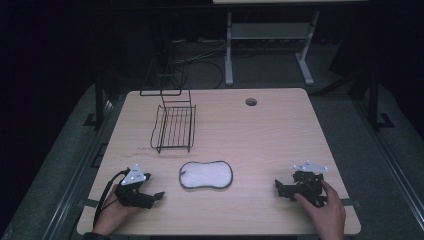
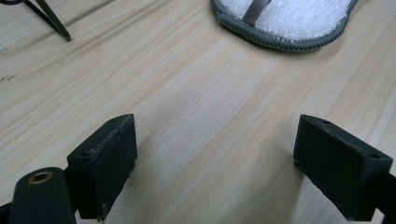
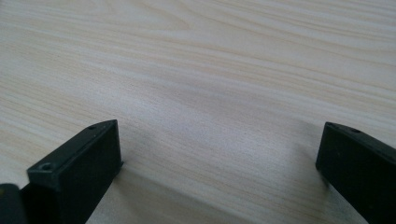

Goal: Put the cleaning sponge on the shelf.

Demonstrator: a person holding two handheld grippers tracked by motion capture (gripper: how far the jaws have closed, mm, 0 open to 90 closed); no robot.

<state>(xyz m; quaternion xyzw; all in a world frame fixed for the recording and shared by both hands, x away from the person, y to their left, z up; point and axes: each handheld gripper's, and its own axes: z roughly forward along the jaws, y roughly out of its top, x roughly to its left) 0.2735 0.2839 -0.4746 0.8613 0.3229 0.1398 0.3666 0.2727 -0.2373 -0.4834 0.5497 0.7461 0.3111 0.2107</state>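
Left tongs (image 1: pixel 156 196) low in the lower left of the high view, held in a hand (image 1: pixel 112 216) coming in from the bottom edge, jaws apart with nothing between them, tips aimed toward the middle of the frame. In the left gripper view, the same tongs (image 2: pixel 215 154) spread wide over bare wood, one black pad at lower left, the other at lower right. Right tongs (image 1: pixel 278 187) low in the lower right of the high view, gripped by the other hand (image 1: pixel 325 212), jaws likewise apart and empty, tips turned toward the centre. In the right gripper view, those tongs (image 3: pixel 219 158) open over plain wood grain, pads at the two lower corners. Between the two, just below the middle of the high view, lay a white pad (image 1: pixel 206 175) with a grey border, flat on the table (image 1: pixel 280 130), touched by neither tool; seen again at the top edge of the left gripper view (image 2: pixel 299 18), with a grey strap across it. Above the pad, toward the upper left of the high view, stood a black wire rack (image 1: pixel 174 127), well apart from both tools. Near the top centre of the tabletop, a round hole (image 1: pixel 251 102).
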